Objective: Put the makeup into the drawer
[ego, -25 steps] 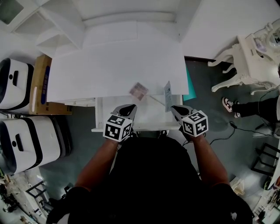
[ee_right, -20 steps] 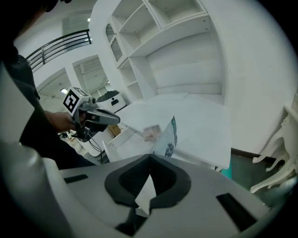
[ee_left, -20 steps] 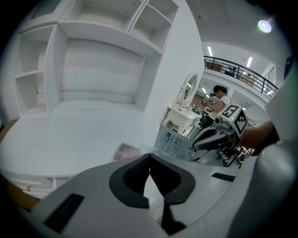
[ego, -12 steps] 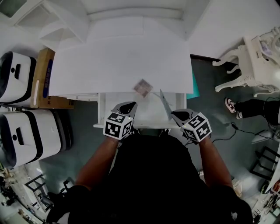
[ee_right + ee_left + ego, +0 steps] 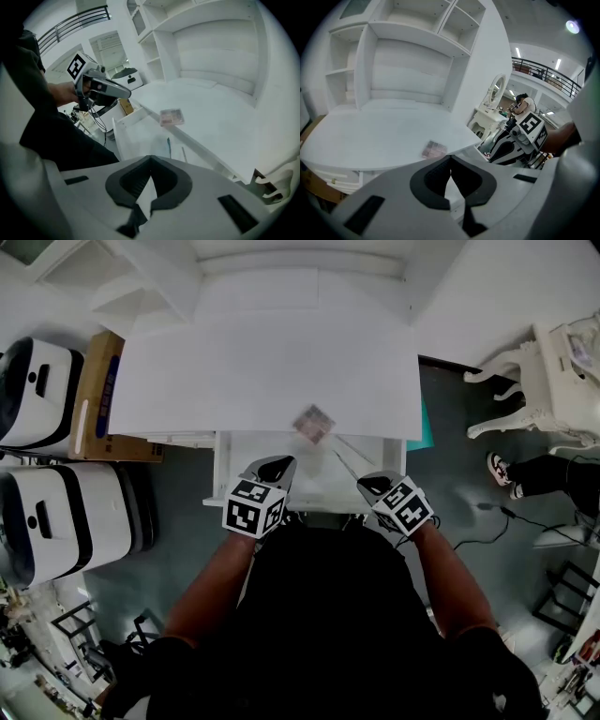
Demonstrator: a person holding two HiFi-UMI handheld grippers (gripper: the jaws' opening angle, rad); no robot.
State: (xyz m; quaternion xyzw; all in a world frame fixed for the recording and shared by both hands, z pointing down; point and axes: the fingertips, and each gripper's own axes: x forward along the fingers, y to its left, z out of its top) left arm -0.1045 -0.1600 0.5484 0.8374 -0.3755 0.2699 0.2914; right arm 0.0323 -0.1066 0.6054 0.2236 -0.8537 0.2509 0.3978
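A small pinkish makeup palette (image 5: pixel 312 421) (image 5: pixel 434 149) (image 5: pixel 171 116) lies at the front edge of the white desk (image 5: pixel 262 362). Below that edge the white drawer (image 5: pixel 214 474) (image 5: pixel 136 133) stands pulled out. My right gripper (image 5: pixel 364 484) (image 5: pixel 150 158) is shut low over the drawer's right part. A thin bluish packet (image 5: pixel 345 463) (image 5: pixel 168 146), seen edge-on, reaches out from its fingertips. A thin stick (image 5: pixel 183 153) lies beside it in the drawer. My left gripper (image 5: pixel 278 463) (image 5: pixel 450 158) hangs shut and empty over the drawer's left part.
A shelf unit (image 5: pixel 281 268) rises at the desk's back. Two white rounded machines (image 5: pixel 56 521) (image 5: pixel 33 404) and a cardboard box (image 5: pixel 94 395) stand on the floor at left. At right are an ornate white table (image 5: pixel 553 371) and a person's shoe (image 5: pixel 502 470).
My right gripper has moved left and down toward the drawer and rolled. The packet, which showed its broad face, now shows only an edge. The left gripper has stayed put.
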